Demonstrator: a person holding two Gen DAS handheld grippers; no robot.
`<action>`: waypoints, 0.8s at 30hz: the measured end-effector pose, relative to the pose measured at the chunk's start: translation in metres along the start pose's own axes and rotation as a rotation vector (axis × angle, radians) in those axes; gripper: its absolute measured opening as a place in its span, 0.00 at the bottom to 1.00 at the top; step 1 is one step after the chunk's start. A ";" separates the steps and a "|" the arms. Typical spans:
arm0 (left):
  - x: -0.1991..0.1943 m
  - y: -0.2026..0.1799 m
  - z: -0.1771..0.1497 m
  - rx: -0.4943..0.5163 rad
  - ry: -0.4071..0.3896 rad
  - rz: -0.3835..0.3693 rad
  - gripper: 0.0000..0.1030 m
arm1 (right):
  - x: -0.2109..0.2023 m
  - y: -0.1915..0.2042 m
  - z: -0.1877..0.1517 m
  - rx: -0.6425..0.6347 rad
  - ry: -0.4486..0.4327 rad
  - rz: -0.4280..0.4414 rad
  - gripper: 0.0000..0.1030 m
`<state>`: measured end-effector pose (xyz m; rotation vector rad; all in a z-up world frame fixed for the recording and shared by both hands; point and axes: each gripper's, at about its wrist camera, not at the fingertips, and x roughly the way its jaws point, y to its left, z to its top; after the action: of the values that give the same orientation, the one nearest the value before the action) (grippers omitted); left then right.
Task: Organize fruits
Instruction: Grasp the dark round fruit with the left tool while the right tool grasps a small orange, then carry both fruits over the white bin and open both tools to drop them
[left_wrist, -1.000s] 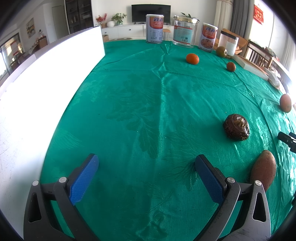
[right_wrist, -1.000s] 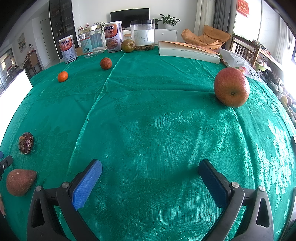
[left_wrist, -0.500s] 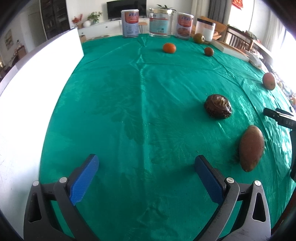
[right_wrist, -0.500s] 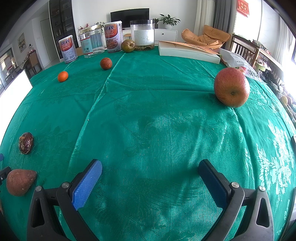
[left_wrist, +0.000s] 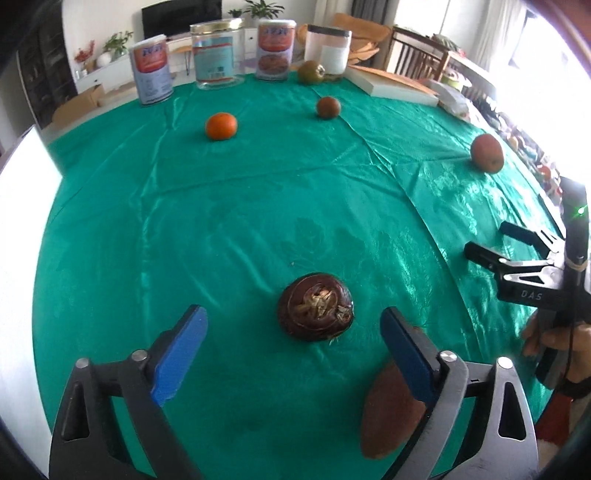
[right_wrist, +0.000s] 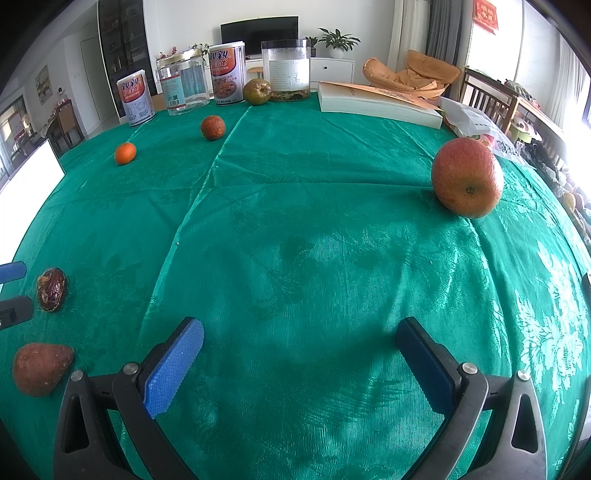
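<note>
Across the bench (right_wrist: 295, 258), green cloth covers everything and fruit lies scattered well apart, so nothing is grouped yet; white board (left_wrist: 22, 229) runs along the left edge, possibly the collection spot, cannot confirm; back edge holds tins and jars (right_wrist: 225, 74) plus a flat book (right_wrist: 376, 103), just clutter, not task items; biggest fruit is the red apple (right_wrist: 467, 177) on the right side, nearest the right tool (right_wrist: 299, 350); that tool hangs spread over bare cloth, nothing between its pads, looks parked while the other side works; green-brown apple (right_wrist: 257, 91) sits against the jars at the back; long brown fruit (left_wrist: 391, 410) lies just beside and partly under the left tool's right finger, outside the gap; left tool (left_wrist: 293, 332) is angled down with the dark wrinkled round fruit (left_wrist: 315, 312) centred ahead of its pads; jaws are closing, fruit between them but pads not yet touching it, clear gap on both sides; reads as lining up a pick of that fruit first since it is closest; risk is the right finger nudging the long brown fruit; smaller ones, orange mandarin (left_wrist: 221, 126) and reddish-brown round fruit (left_wrist: 328, 107), sit far back, untouched.
</note>
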<state>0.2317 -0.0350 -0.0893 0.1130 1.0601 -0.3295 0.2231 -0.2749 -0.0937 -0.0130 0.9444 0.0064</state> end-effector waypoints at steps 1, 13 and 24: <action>0.007 -0.003 0.002 0.016 0.022 0.005 0.76 | -0.001 -0.001 -0.001 -0.005 0.000 0.005 1.00; -0.035 0.033 -0.015 -0.204 -0.099 -0.022 0.45 | 0.048 0.028 0.155 0.070 0.110 0.317 0.80; -0.127 0.091 -0.067 -0.342 -0.137 0.000 0.45 | 0.113 0.070 0.209 0.081 0.193 0.257 0.27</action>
<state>0.1477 0.0950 -0.0173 -0.2129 0.9668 -0.1495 0.4581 -0.2021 -0.0631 0.1860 1.1331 0.2079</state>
